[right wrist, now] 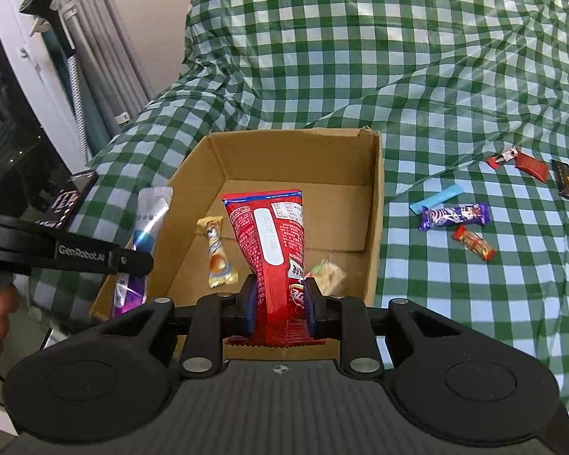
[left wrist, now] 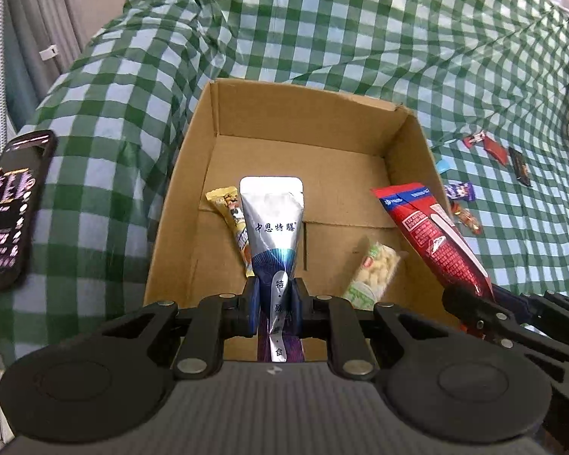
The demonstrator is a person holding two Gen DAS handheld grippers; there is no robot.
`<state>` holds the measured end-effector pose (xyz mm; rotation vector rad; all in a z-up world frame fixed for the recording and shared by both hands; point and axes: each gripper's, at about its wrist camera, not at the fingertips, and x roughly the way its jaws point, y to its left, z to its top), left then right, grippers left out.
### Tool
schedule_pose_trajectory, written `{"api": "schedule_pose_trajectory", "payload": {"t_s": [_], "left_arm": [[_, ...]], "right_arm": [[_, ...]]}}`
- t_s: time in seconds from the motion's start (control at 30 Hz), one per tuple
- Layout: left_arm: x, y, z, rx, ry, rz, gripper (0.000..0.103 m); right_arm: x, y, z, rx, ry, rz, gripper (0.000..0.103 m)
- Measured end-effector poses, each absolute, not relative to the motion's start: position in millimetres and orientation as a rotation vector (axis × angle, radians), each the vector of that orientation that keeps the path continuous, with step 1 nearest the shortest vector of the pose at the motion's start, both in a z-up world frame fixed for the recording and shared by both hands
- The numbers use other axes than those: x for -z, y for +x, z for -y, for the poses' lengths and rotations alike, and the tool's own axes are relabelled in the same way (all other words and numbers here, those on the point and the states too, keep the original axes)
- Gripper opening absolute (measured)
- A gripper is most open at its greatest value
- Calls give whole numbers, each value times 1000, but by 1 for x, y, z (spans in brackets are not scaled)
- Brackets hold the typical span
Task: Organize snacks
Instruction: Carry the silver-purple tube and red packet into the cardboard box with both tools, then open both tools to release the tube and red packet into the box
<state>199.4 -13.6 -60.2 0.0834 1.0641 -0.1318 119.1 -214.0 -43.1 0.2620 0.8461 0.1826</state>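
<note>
An open cardboard box [left wrist: 193, 174] [right wrist: 375, 204] sits on a green checked cloth. My left gripper [left wrist: 275, 309] is shut on a silver and blue pouch [left wrist: 273, 223], held over the box's near edge; the pouch also shows in the right wrist view [right wrist: 148, 223]. My right gripper [right wrist: 278, 305] is shut on a red snack packet [right wrist: 273, 239], also over the box; it shows at the right in the left wrist view [left wrist: 432, 235]. Inside the box lie a yellow bar [left wrist: 227, 208] [right wrist: 216, 254] and a pale green snack pack [left wrist: 375, 265] [right wrist: 328, 271].
Several loose snacks lie on the cloth right of the box: a purple bar [right wrist: 455, 215], a blue stick [right wrist: 436, 199], a small red and yellow candy [right wrist: 474, 243], red packets [right wrist: 531, 166] and a black bar [right wrist: 565, 179]. A phone [left wrist: 13, 204] lies left of the box.
</note>
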Motion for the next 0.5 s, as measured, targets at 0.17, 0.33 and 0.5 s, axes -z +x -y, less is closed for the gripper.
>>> {"api": "schedule_pose_trajectory", "payload": {"t_s": [0.17,0.33,0.5], "left_arm": [[77,226,15,127,98,-1085,18],[90,245,14,122,109,-1098,18],[104,258,16,115,117,-1119,19]], "right_arm": [[60,148,214,-172,274,-875,26],[76,168,212,-166,274,-897,26],[89,181,209,-162,272,-919,26]]}}
